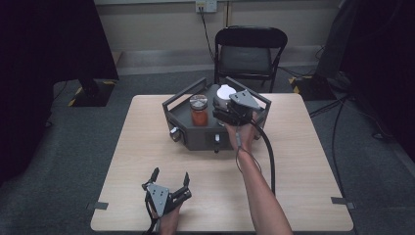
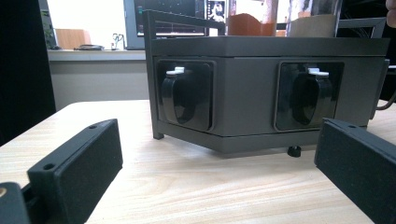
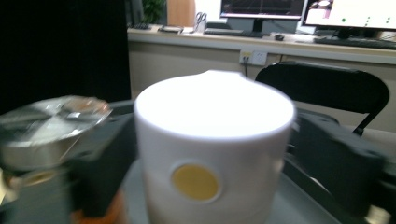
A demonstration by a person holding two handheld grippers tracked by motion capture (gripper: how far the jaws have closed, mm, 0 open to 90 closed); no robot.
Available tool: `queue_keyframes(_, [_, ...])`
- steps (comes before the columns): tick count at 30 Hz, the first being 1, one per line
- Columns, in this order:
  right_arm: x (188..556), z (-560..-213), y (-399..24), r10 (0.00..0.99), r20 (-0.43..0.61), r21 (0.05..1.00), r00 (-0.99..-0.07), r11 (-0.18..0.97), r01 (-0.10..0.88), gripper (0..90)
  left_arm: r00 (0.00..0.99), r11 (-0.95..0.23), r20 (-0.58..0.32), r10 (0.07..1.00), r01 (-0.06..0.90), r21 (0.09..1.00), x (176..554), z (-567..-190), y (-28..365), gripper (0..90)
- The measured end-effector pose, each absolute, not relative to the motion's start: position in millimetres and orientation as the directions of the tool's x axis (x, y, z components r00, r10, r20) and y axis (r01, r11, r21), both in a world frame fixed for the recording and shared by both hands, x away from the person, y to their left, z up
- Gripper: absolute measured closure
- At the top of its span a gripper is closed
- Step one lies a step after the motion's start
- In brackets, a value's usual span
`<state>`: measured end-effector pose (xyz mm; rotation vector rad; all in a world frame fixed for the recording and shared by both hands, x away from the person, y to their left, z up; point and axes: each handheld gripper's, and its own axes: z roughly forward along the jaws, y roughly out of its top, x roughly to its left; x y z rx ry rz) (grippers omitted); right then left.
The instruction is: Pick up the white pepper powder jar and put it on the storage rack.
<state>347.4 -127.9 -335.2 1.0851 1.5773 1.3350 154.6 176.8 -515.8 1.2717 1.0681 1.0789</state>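
Table (image 1: 293, 161): white cup (image 3: 212, 154) btwn right claw (image 3: 210, 163) jaws, on stove (image 1: 195, 137)

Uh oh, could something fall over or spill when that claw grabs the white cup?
Maybe. The right gripper has its jaws on either side of the white container, and the orange-filled jar stands right beside it on the grey stand. A jaw could bump that jar and tip it. The container looks smooth and rounded, so it could slip if squeezed off-centre. The right gripper view is blurred, which suggests the hand is moving, so any knock might be harder.
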Motion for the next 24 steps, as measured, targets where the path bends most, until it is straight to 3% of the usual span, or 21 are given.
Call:
queue_keyframes(3, [347, -338, -128, 0.945, -0.038, 0.992, -0.326, 0.074, 0.099, 0.0, 0.178, 0.009, -0.006, 0.984, -0.015, 1.000, 155, -516, 177, 0.4])
queue_keyframes(24, [323, -351, -143, 0.933, 0.012, 0.999, -0.360, 0.006, 0.050, 0.0, 0.178, 0.010, -0.008, 0.984, -0.015, 1.000, 155, -516, 177, 0.4])
